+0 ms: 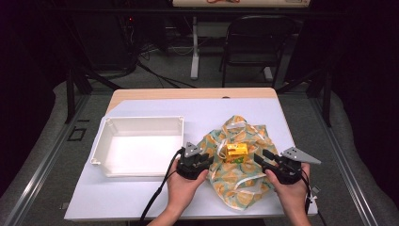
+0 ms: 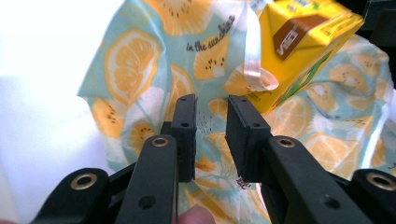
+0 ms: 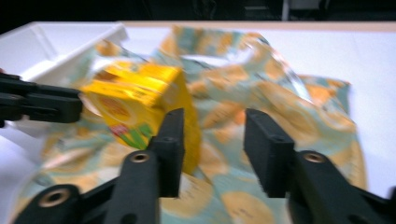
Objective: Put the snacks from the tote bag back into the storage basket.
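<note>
Left gripper [image 1: 203, 159]: jaws parted by a narrow gap, nothing clamped between them. In the left gripper view [image 2: 211, 133] the patterned cloth shows through the gap, and the pads do not press on it. Right gripper [image 1: 263, 159]: jaws spread wider, nothing held. In the right gripper view [image 3: 212, 149] the cloth lies past the open jaws. Each gripper sits in one of the person's hands at the near edge of the table.

Table [image 1: 141, 197]: white surface with a wooden strip along the far edge.

Tray [image 1: 104, 141]: white, rectangular, open-topped. It stands on the left half of the table, just beside the left gripper.

Cloth bag [image 1: 244, 181]: pale blue-green with a print of orange and lemon slices and white ribbon handles. It lies crumpled on the right half of the table, between the two grippers and to the right of the tray.

Drink carton [image 1: 236, 152]: yellow, small. It rests on top of the cloth bag, tilted, between the two grippers and apart from both sets of jaws.
</note>
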`<state>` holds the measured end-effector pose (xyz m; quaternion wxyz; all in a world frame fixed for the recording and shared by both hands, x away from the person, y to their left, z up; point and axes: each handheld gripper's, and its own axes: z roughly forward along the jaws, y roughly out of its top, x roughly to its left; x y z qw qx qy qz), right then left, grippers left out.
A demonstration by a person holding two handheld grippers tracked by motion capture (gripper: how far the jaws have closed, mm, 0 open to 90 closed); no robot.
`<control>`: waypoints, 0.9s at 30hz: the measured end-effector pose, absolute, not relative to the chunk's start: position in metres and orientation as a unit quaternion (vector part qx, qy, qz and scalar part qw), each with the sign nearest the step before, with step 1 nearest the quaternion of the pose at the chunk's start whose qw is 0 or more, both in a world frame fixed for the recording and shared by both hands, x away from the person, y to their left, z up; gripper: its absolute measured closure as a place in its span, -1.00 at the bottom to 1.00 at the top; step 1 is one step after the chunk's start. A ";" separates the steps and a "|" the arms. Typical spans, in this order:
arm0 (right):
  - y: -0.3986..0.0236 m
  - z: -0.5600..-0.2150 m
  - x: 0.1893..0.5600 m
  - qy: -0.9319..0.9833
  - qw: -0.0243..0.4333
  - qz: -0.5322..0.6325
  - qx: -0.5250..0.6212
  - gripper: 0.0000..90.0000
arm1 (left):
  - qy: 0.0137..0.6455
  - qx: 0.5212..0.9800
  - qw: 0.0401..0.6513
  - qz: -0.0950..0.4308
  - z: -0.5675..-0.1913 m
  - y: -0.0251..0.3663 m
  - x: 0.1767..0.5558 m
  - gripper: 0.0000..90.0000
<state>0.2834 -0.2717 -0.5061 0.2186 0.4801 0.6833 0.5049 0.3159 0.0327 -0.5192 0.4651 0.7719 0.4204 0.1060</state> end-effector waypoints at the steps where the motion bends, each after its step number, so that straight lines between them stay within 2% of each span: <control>1: -0.272 -0.506 0.283 0.683 0.219 0.505 0.480 0.04 | 0.419 0.769 0.470 0.106 -0.517 0.034 0.315 0.61; 2: -0.264 -0.503 0.281 0.683 0.217 0.508 0.478 -0.12 | 0.420 0.765 0.476 0.109 -0.515 0.035 0.315 0.52; 4: -0.259 -0.501 0.280 0.682 0.217 0.509 0.479 -0.19 | 0.423 0.755 0.488 0.110 -0.511 0.035 0.313 0.46; 8: -0.244 -0.499 0.278 0.679 0.213 0.508 0.484 -0.46 | 0.414 0.751 0.502 0.113 -0.505 0.027 0.313 0.17; 14: -0.227 -0.502 0.279 0.674 0.215 0.499 0.500 -0.68 | 0.417 0.770 0.467 0.121 -0.509 0.015 0.326 0.09; 16: -0.222 -0.503 0.280 0.673 0.218 0.495 0.504 -0.70 | 0.423 0.774 0.455 0.122 -0.514 0.012 0.332 0.22; 20: -0.211 -0.505 0.282 0.675 0.225 0.486 0.508 -0.77 | 0.427 0.781 0.442 0.113 -0.520 0.014 0.337 0.75; 22: -0.206 -0.507 0.284 0.678 0.229 0.480 0.507 -0.79 | 0.425 0.785 0.438 0.108 -0.520 0.015 0.337 0.92; 27: -0.197 -0.508 0.287 0.669 0.241 0.477 0.516 -0.87 | 0.422 0.787 0.436 0.112 -0.519 0.019 0.337 0.99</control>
